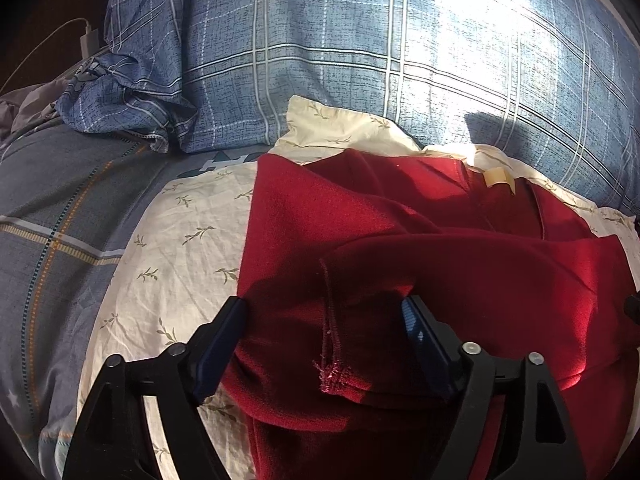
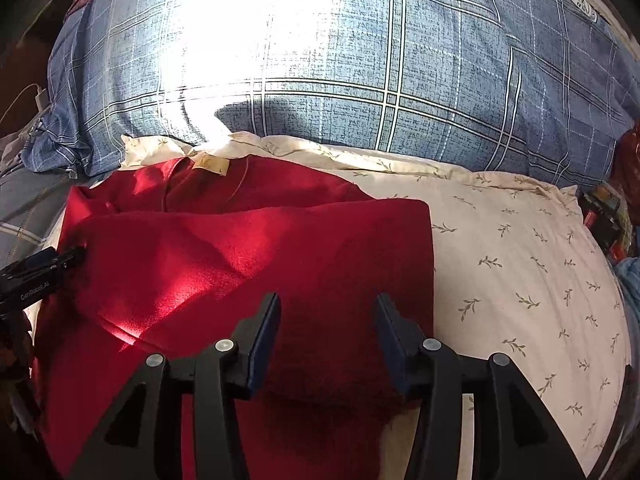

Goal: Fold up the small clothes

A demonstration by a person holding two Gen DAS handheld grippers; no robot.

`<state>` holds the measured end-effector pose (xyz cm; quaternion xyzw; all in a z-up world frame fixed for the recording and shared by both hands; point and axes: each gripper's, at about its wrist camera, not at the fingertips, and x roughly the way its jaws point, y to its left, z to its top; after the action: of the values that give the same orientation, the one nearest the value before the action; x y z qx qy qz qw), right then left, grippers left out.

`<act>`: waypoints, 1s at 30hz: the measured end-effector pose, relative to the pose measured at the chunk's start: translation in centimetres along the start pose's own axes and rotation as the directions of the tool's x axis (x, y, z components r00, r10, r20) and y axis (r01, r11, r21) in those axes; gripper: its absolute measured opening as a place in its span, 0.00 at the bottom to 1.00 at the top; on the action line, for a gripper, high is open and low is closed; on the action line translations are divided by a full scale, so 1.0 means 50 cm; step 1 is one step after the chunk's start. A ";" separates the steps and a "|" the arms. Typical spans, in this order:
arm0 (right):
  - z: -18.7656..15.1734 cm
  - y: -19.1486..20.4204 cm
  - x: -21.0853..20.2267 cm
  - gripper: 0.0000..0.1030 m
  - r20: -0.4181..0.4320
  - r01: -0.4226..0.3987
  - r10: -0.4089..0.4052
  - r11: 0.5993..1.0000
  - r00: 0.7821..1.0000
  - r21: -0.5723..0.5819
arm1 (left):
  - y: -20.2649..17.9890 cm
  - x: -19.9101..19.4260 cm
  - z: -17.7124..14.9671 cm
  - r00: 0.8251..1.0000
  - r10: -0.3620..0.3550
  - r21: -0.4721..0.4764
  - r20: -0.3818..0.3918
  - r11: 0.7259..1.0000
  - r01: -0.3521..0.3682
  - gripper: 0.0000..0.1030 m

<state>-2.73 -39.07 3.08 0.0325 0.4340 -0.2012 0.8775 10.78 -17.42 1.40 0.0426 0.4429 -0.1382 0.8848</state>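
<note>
A dark red garment lies partly folded on a cream leaf-print pillow, with a tan neck label at its far edge. My left gripper is open, its fingers straddling a frayed hem corner of the garment. In the right wrist view the same garment lies with a straight folded right edge. My right gripper is open just above the garment's near right part. The left gripper's body shows at the garment's left edge.
A large blue plaid pillow lies behind the cream pillow. A rumpled blue plaid cloth and a white charger with cable sit at the far left. Dark and colourful items lie at the right edge.
</note>
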 end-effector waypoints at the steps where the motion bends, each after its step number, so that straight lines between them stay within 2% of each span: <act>1: 0.000 -0.003 0.005 0.49 -0.004 0.001 -0.001 1.000 1.000 0.007 | 0.003 0.002 0.000 1.000 -0.004 -0.010 -0.004 1.000 0.004 0.80; 6: 0.010 -0.026 0.049 0.48 -0.026 0.025 -0.024 0.999 0.999 0.035 | 0.004 0.005 0.002 1.000 -0.004 -0.018 -0.009 1.000 0.004 0.82; 11: 0.024 -0.049 0.072 0.50 -0.030 0.014 -0.012 0.997 0.999 0.078 | 0.004 0.006 0.002 1.000 -0.004 -0.017 -0.010 1.000 0.004 0.82; 19: -0.015 -0.053 -0.022 0.50 0.030 -0.024 0.022 0.996 0.999 0.084 | 0.005 0.004 0.001 1.000 -0.003 -0.019 -0.009 1.000 0.003 0.82; 23: -0.050 -0.035 0.012 0.50 -0.039 -0.004 0.005 1.000 0.999 0.014 | 0.006 -0.006 -0.004 1.000 0.002 -0.021 0.001 1.000 -0.002 0.82; 26: -0.048 -0.027 0.005 0.51 -0.028 0.016 -0.016 1.000 0.999 0.010 | 0.011 -0.020 -0.012 1.000 -0.006 -0.028 0.001 1.000 0.006 0.81; 30: -0.040 -0.005 -0.048 0.51 0.013 -0.042 0.042 0.999 0.999 0.029 | 0.023 -0.077 -0.028 0.999 0.001 -0.031 0.050 1.000 0.001 0.81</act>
<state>-5.65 -38.07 3.74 0.0532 0.4251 -0.1891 0.8836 7.81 -15.26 3.58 0.0253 0.4228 -0.1322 0.8962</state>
